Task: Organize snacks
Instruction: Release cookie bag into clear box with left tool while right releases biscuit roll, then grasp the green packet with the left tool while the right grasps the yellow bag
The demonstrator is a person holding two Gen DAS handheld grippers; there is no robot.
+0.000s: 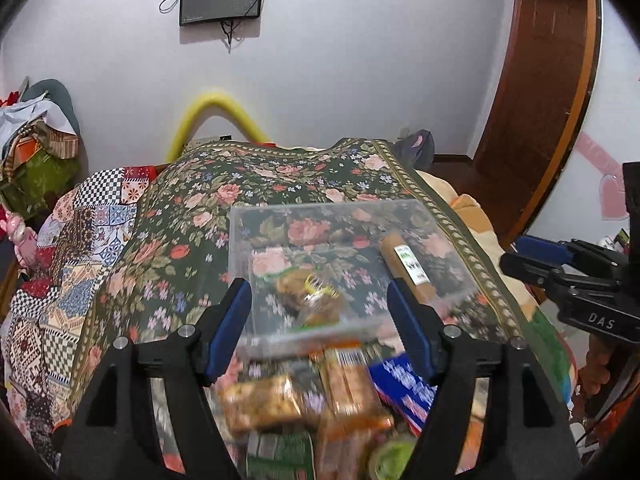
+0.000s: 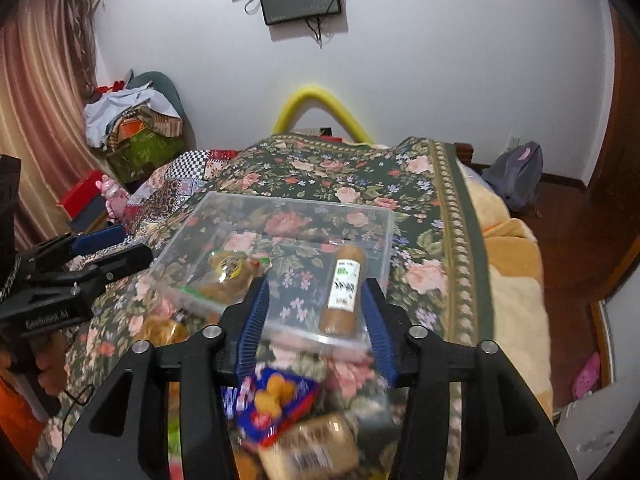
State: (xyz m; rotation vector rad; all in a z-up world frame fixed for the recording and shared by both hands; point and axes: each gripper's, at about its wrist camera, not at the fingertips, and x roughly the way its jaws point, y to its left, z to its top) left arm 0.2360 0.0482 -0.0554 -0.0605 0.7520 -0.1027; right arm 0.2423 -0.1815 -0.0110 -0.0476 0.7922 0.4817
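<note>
Snacks: 2 already in clear bin point(image 2: 224, 216) on the floral bedspread point(image 2: 424, 184) — brown roll point(image 2: 343, 288) at right, crinkly bag point(image 2: 232, 270) at left; blurry pile near cam, approx 5+ packs, can't count exactly. 2 grippers: left gripper point(image 1: 320, 328) partly open, empty; right gripper point(image 2: 316, 324) narrower, also empty. Risk imo: soft bed, so bin could tip if a pack lands on its rim.

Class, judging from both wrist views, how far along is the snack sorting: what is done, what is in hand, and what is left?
Done: a brown cylindrical snack roll with a white label and a clear bag of brown snacks lie inside the clear plastic box. In hand: nothing; the left gripper and right gripper are both open and empty. Left: a pile of packets, including a blue packet, on the floral bedspread.
</note>
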